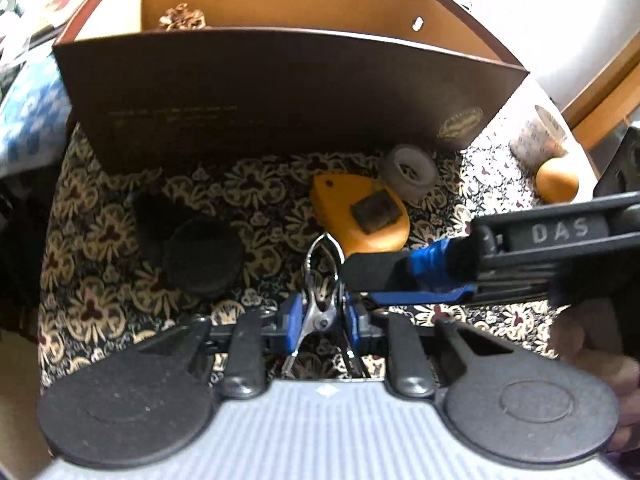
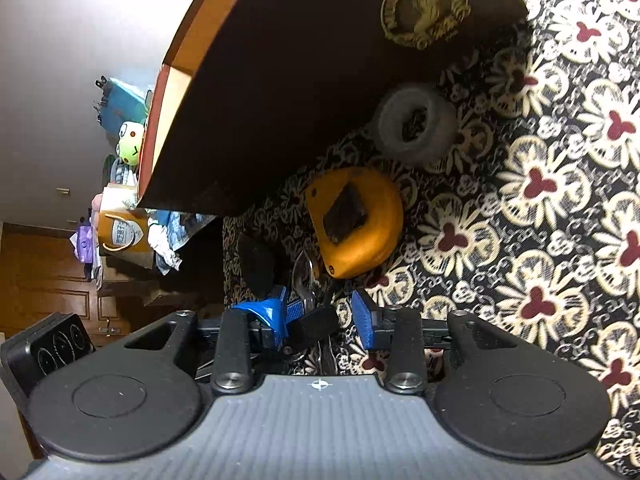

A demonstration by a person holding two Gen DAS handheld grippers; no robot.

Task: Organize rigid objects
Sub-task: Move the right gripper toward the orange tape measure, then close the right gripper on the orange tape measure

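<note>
A silver metal spring clip [image 1: 320, 304] stands between the blue pads of my left gripper [image 1: 324, 320], which is shut on it just above the flowered cloth. My right gripper [image 1: 360, 282] reaches in from the right, and its black-padded tip touches the clip's right side. In the right wrist view that gripper [image 2: 332, 316] is open by a narrow gap, with the clip [image 2: 306, 276] at its left finger. An orange plastic case [image 1: 360, 210] with a dark square patch and a grey roll [image 1: 408, 172] lie in front of the brown box [image 1: 280, 92].
A black round lid [image 1: 200, 258] lies to the left on the cloth. A patterned cup [image 1: 540, 136] and an orange ball [image 1: 557, 180] sit at the right. The box holds a brown crumbly item [image 1: 182, 18]. A hand [image 1: 596, 356] grips the right tool.
</note>
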